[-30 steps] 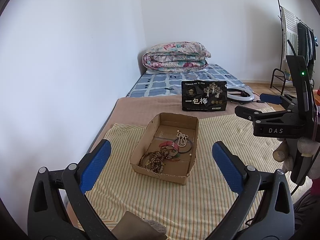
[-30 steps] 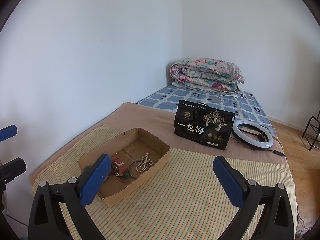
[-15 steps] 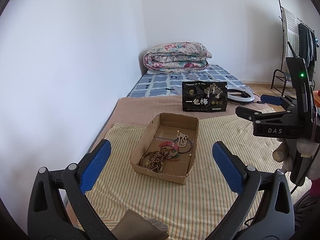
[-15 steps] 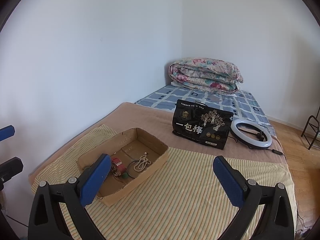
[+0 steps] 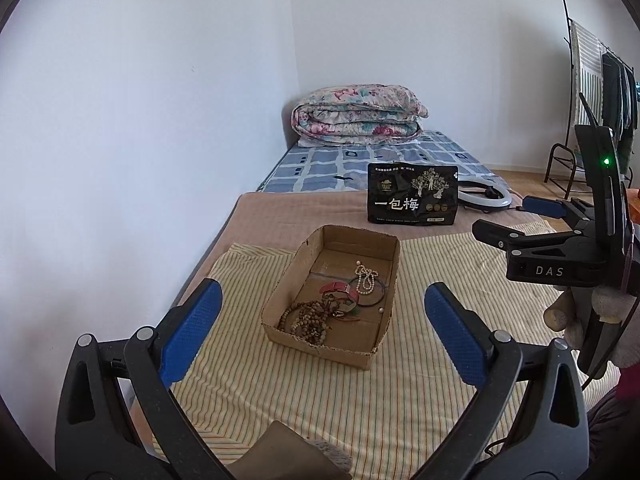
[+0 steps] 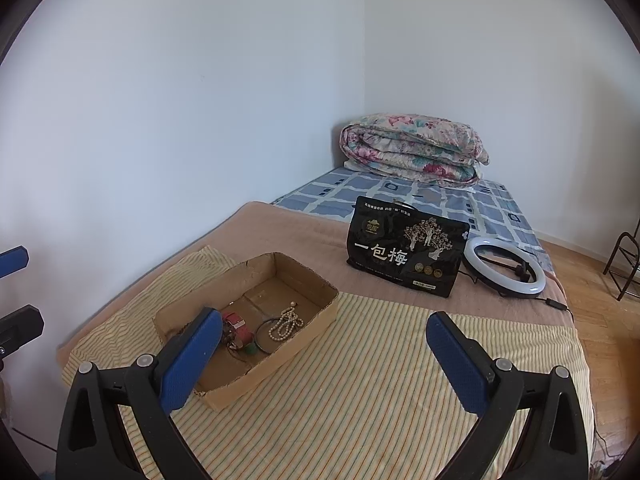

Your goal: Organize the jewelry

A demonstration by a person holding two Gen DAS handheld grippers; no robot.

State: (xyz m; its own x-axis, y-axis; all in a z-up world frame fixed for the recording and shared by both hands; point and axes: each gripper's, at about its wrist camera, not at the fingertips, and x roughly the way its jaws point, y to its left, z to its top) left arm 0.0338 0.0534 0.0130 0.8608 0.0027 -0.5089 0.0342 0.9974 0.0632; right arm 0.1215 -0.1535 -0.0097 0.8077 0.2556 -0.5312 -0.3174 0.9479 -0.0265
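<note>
The left hand-held gripper (image 5: 320,328) hangs over the striped cloth (image 5: 360,392) on the bed (image 5: 280,216), its blue fingers (image 5: 190,330) wide apart and holding nothing. Straight ahead of it, between the fingertips, sits the box (image 5: 384,280), an open cardboard tray. In the box lie a tangle of brown beads (image 5: 306,318) at the near end, a pink band (image 5: 334,287) and a dark ring (image 5: 370,294) in the middle, and a pearl strand (image 5: 366,276) across the ring.

The right hand-held gripper (image 6: 322,350) is likewise spread wide and empty. The box (image 6: 304,334) lies ahead and to its left, with its left finger (image 6: 192,354) covering the near end. The pearl strand (image 6: 286,322) shows past that finger. Beyond the box stands a black bag (image 6: 406,254), with a ring light (image 6: 502,268) just to its right and a folded quilt (image 6: 414,152) farther back.
</note>
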